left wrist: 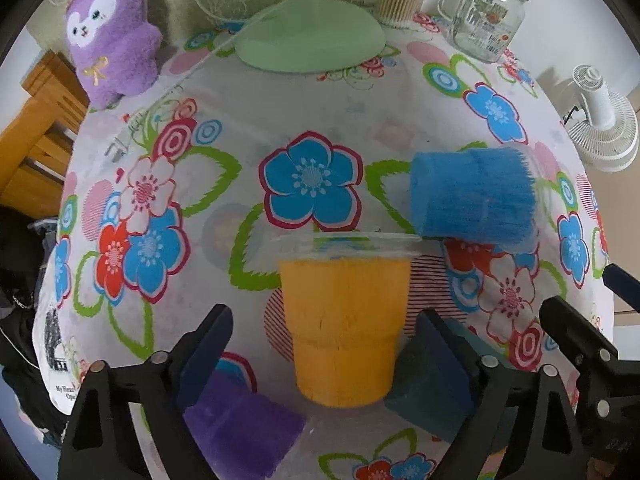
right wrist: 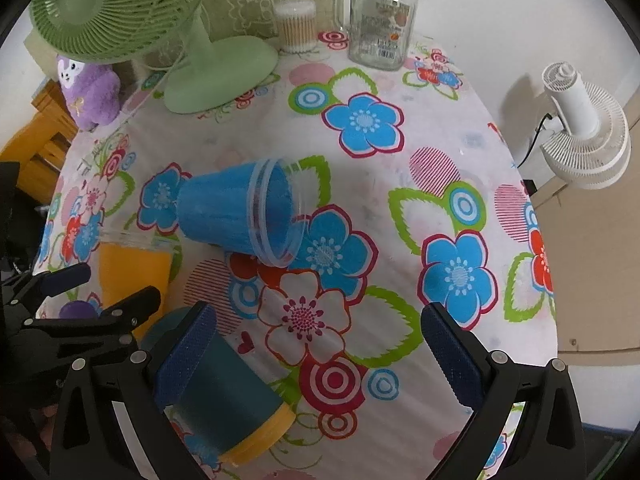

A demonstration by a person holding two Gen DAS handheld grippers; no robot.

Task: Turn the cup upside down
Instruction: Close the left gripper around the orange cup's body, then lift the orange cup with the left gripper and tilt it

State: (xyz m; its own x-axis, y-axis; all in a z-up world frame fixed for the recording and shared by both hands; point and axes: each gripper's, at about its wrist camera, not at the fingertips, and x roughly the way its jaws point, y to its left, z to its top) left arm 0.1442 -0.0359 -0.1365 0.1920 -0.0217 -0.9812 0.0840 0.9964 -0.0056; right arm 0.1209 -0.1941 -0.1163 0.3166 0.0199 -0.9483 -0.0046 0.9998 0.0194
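Standing upright on the flowered tablecloth [left wrist: 224,92], the orange cup [left wrist: 344,328] sits between the spread fingers of the left gripper [left wrist: 326,344], which hold nothing. The right gripper [right wrist: 320,354] is also spread and empty. I think the left fingers should close on the cup's lower body, lift, then rotate slowly, avoiding the blue cup [left wrist: 474,200] lying nearby.

The blue cup [right wrist: 236,212] lies on its side on the flowered tablecloth [right wrist: 400,240] (clear rim facing right); the orange cup [left wrist: 344,328] stands upright just beside it, clear-rimmed, mouth up.
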